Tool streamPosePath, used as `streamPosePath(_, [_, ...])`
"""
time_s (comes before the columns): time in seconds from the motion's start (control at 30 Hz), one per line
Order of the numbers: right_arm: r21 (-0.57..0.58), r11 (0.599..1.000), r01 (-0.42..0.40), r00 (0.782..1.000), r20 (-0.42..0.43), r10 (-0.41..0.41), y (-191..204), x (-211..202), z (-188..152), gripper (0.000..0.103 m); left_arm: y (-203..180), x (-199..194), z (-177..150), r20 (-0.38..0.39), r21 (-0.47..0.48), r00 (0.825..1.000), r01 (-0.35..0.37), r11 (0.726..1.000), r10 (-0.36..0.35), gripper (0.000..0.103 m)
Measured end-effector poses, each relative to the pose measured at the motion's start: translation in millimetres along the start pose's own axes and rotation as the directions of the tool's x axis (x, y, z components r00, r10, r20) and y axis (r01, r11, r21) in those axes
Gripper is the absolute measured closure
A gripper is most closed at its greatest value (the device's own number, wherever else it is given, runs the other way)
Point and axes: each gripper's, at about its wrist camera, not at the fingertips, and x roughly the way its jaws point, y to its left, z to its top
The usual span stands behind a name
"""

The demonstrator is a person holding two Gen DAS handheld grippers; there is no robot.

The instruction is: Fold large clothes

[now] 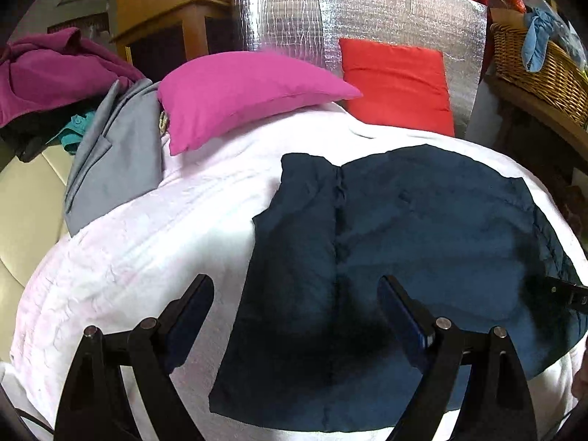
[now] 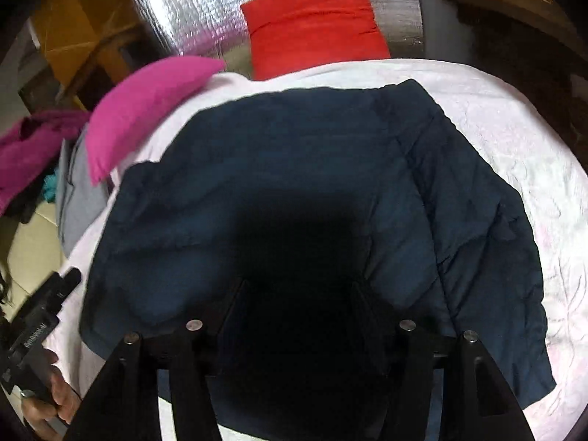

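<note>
White quilted bedding [image 1: 121, 257] is covering the whole work surface and is taking most of both views, with a silver foil panel [image 1: 367, 7] standing behind it. On this bedding the dark blue jacket [image 1: 422, 242] is lying flat, and I am seeing it folded into a compact block; in the right wrist view a sleeve part is lying along its right side over the body. At the far edge of the bed a pink pillow [image 1: 242, 95] is resting partly on the white cover, and a red pillow [image 1: 397, 81] is leaning against the foil just beside it. On the left, a grey garment [image 1: 110, 161] is hanging over the bed edge, with a purple garment [image 1: 47, 73] heaped behind it. A wicker basket [image 1: 544, 70] is sitting on a wooden shelf at the right. I am holding the left gripper [image 1: 294, 290] above the near left part of the jacket; its jaws are spread wide and nothing is between them. The right gripper [image 2: 297, 294] is hovering over the middle of the jacket in its own dark shadow; its jaws are standing apart and I am seeing no cloth pinched by them. In the right wrist view, my left hand [image 2: 55, 400] is showing at the lower left corner, gripping the handle of the other tool.
</note>
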Motion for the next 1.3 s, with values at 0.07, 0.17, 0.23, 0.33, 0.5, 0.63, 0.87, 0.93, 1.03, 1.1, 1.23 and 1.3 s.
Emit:
streamPosePath(0.07, [0.013,1.0,-0.009,1.0,0.007,0.009,3.2,-8.0,-0.7,0.044,0.5,4.2,2.0,0.001,-0.003,1.0,-0.003,1.0,0.003,0.012])
streamPosePath(0.17, [0.007,0.999,-0.032,0.995,0.09,0.031,15.9,-23.3,19.4,0.044,-0.7,7.3,5.1,0.007,0.001,1.0,-0.011,1.0,0.011,0.012])
streamPosePath(0.23, [-0.01,0.998,-0.058,0.992,0.108,0.059,29.8,-23.3,34.8,0.044,-0.7,7.7,6.1,0.01,-0.003,1.0,-0.011,1.0,0.011,0.012])
streamPosePath(0.33, [-0.041,0.997,-0.069,0.992,0.105,0.073,60.8,-3.3,66.8,0.044,-1.1,10.8,6.0,0.006,-0.002,1.0,-0.016,1.0,0.016,0.012])
streamPosePath(0.5, [-0.036,0.994,-0.102,0.995,0.006,0.103,106.1,63.0,114.0,0.044,1.6,18.9,8.4,0.001,-0.004,0.999,-0.034,0.999,0.034,0.012])
streamPosePath(0.63, [-0.017,0.999,-0.033,0.998,-0.05,0.032,118.7,115.9,131.4,0.043,7.3,31.8,8.4,-0.049,-0.038,0.998,-0.049,0.998,0.047,0.012])
streamPosePath(0.87, [0.004,0.998,-0.069,0.997,-0.022,0.069,103.8,99.5,136.8,0.043,32.2,38.5,10.8,-0.079,-0.12,0.997,-0.034,0.992,0.025,0.012])
streamPosePath(0.93, [0.044,0.994,-0.095,0.995,0.033,0.094,76.6,65.6,132.6,0.042,43.2,36.9,11.2,-0.067,-0.167,0.998,-0.01,0.986,-0.001,0.012])
streamPosePath(1.03, [0.112,0.989,-0.094,0.988,0.131,0.079,17.1,18.3,121.1,0.028,63.9,43.8,12.5,-0.086,-0.252,0.99,0.091,0.964,-0.116,0.012])
streamPosePath(1.1, [0.173,0.983,-0.063,0.987,0.16,0.035,-34.9,-3.3,112.1,0.023,76.5,52.8,12.5,-0.107,-0.322,0.968,0.181,0.929,-0.225,0.012])
streamPosePath(1.23, [0.335,0.94,-0.068,0.993,0.114,0.031,-126.7,-10.2,95.2,0.023,86.5,73.0,9.2,-0.149,-0.434,0.921,0.265,0.861,-0.359,0.012])
streamPosePath(1.3, [0.378,0.921,-0.097,0.994,0.089,0.068,-161.6,-2.5,85.7,0.023,84.8,82.0,8.1,-0.164,-0.461,0.892,0.308,0.833,-0.42,0.012])
